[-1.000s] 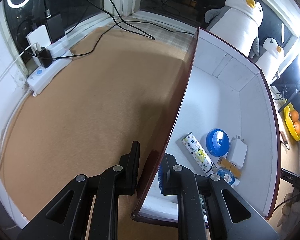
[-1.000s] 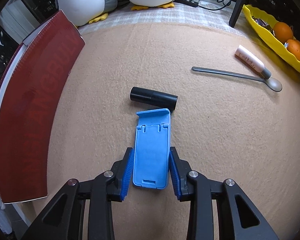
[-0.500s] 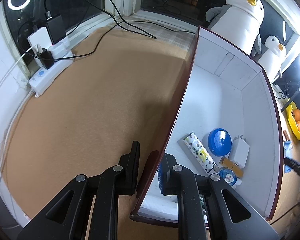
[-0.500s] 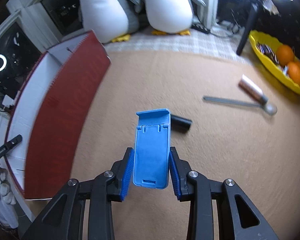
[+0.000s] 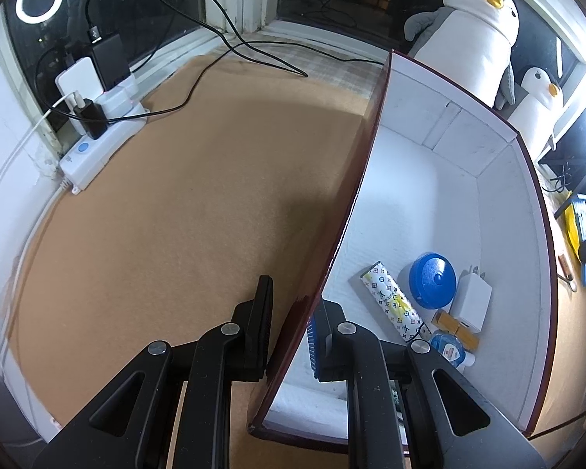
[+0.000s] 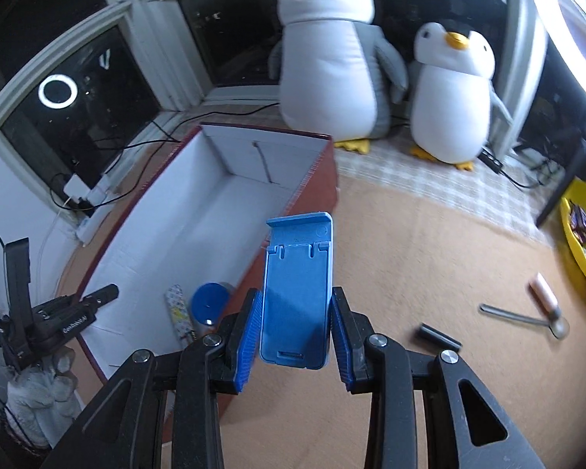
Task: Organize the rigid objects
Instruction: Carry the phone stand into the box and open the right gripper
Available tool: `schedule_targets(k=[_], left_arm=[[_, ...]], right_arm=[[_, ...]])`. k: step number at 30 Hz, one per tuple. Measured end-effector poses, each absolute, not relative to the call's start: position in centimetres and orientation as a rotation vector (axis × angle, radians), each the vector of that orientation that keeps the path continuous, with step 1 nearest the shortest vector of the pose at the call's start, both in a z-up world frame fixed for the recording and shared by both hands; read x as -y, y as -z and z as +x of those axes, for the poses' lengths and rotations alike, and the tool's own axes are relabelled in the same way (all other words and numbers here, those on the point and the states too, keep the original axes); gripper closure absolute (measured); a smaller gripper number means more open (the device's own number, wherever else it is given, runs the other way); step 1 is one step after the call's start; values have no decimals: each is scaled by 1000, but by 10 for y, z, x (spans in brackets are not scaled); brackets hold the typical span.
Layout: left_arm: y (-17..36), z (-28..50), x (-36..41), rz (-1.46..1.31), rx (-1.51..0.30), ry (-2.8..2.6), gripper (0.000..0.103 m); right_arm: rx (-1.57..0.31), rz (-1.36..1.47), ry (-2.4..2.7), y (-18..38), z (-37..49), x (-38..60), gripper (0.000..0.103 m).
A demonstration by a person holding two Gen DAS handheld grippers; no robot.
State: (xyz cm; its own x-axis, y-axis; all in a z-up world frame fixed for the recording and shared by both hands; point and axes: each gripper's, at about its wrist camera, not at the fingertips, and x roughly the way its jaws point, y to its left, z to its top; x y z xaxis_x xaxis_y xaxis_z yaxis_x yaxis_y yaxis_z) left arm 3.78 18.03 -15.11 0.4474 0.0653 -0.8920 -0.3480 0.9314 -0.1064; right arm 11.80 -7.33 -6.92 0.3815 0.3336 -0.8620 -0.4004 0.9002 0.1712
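My right gripper (image 6: 296, 324) is shut on a blue folding phone stand (image 6: 297, 273) and holds it in the air, just above the right wall of the red box (image 6: 316, 172). My left gripper (image 5: 293, 312) is shut on the box's (image 5: 371, 148) left wall, one finger outside and one inside. On the white box floor lie a blue round lid (image 5: 431, 285), a white charger (image 5: 470, 301), a patterned tube (image 5: 390, 299) and a small bottle (image 5: 449, 348). On the mat to the right lie a black cylinder (image 6: 437, 338), a spoon (image 6: 523, 318) and a pink tube (image 6: 545, 293).
Two plush penguins (image 6: 332, 58) stand behind the box by the window. A yellow tray (image 6: 578, 250) with oranges sits at the far right. A power strip (image 5: 101, 144) with plugs and cables lies at the mat's left edge. A gloved hand (image 6: 39, 391) holds the left gripper.
My right gripper has risen with the blue stand and swung left, from over the black cylinder to the box's right wall. The left gripper has kept still on the box wall.
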Motion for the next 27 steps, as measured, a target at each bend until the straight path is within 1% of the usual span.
schedule_targets(k=[11,27], left_arm=[[151,45,-177,-267,-1093,-289,89],[149,47,-172,-233,-1102,-321,88]], right_arm=[[-1085,-127,-594,79,141,22,72],[-1125,-164,-635,101,167,-6,72]])
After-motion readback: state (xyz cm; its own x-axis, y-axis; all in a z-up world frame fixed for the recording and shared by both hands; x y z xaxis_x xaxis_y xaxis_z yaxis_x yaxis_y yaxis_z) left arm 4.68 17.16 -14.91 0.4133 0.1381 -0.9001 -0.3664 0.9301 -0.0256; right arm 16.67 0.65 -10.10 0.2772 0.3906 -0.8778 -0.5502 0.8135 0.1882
